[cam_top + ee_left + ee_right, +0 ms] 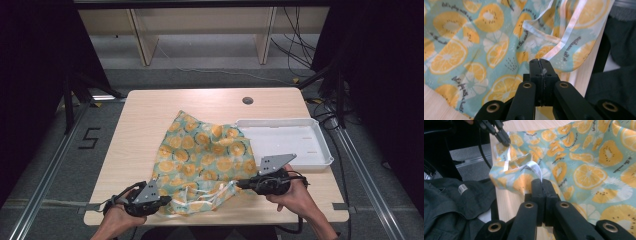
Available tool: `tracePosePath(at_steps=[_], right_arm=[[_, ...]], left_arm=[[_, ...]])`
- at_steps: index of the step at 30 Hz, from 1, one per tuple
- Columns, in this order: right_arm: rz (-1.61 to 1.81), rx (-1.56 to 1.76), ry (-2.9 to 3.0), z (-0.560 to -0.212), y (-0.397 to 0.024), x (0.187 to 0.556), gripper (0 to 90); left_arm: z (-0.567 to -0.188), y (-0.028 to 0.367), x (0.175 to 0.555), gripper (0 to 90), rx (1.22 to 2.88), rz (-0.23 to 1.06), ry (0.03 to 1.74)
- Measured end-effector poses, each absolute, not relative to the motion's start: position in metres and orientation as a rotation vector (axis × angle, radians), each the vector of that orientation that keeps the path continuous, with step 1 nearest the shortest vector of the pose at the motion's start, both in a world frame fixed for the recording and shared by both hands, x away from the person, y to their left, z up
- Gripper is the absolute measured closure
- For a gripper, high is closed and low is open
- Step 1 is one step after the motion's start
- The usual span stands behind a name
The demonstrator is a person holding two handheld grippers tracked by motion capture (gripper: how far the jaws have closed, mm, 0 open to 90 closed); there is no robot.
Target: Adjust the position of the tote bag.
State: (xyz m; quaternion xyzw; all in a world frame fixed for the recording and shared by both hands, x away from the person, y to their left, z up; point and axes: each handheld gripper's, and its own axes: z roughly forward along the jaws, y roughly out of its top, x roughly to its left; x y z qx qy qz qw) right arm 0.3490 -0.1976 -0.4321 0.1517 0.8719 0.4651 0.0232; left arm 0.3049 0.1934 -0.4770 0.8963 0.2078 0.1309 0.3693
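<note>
The left gripper (161, 201) has its jaws pressed together on the near left edge of the cloth (202, 157), and the bite looks thin: in the left gripper view only a sliver of fabric sits in the seam between the jaws, so a sharp pull could slip it free. That hand (116, 220) lies low at the near left corner of the table (145, 115), the tool pointing right. The cloth, printed with orange slices, lies rumpled mid-table, its far right corner touching the white tray (287, 140); dragging it could catch or nudge that tray. The right gripper (241, 184) is clamped on the cloth's white edging, held level and pointing left; pulling unevenly could tear the tape loose.
</note>
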Motion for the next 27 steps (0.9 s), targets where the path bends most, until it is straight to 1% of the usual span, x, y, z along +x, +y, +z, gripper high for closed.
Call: tracePosePath(at_steps=[1, 2, 4, 5, 7, 8, 10, 16, 17, 19, 21, 22, 25, 27], right_arm=[[1.438, 0.459, 2.706, -0.433, -0.197, 0.349, 90.0], [1.435, 0.450, 2.697, -0.434, -0.197, 0.349, 90.0], [1.391, 0.454, 2.719, -0.435, -0.197, 0.347, 90.0], [1.373, 0.456, 2.727, -0.435, -0.197, 0.346, 90.0], [1.351, 0.454, 2.731, -0.438, -0.198, 0.344, 90.0], [1.331, 0.452, 2.753, -0.438, -0.199, 0.343, 89.4], [1.309, 0.457, 2.761, -0.441, -0.200, 0.341, 88.6], [1.261, 0.462, 2.773, -0.443, -0.202, 0.333, 77.2], [1.266, 0.468, 2.765, -0.440, -0.202, 0.330, 71.1], [1.328, 0.481, 2.761, -0.436, -0.199, 0.326, 66.2], [1.378, 0.483, 2.758, -0.433, -0.190, 0.319, 55.5], [1.386, 0.481, 2.766, -0.433, -0.181, 0.316, 52.5], [1.388, 0.425, 2.817, -0.443, -0.158, 0.309, 50.5], [1.336, 0.413, 2.862, -0.451, -0.143, 0.304, 47.2]], left_arm=[[-0.475, 0.194, 0.306, 89.6, 2.291, 0.340, 0.536], [-0.470, 0.194, 0.307, 89.6, 2.232, 0.308, 0.553], [-0.465, 0.195, 0.308, 89.5, 2.211, 0.294, 0.547], [-0.462, 0.196, 0.309, 89.5, 2.230, 0.302, 0.536], [-0.458, 0.196, 0.309, 89.5, 2.221, 0.302, 0.537], [-0.458, 0.194, 0.308, 89.5, 2.197, 0.278, 0.555], [-0.459, 0.194, 0.310, 89.5, 2.207, 0.287, 0.557], [-0.466, 0.192, 0.312, 89.2, 2.207, 0.251, 0.594], [-0.467, 0.191, 0.311, 89.2, 2.203, 0.237, 0.608], [-0.466, 0.193, 0.313, 89.4, 2.205, 0.247, 0.614], [-0.466, 0.193, 0.314, 89.5, 2.187, 0.250, 0.641], [-0.466, 0.193, 0.314, 89.6, 2.185, 0.238, 0.646], [-0.464, 0.194, 0.315, 89.6, 2.166, 0.229, 0.664], [-0.462, 0.195, 0.316, 89.6, 2.139, 0.228, 0.670]])
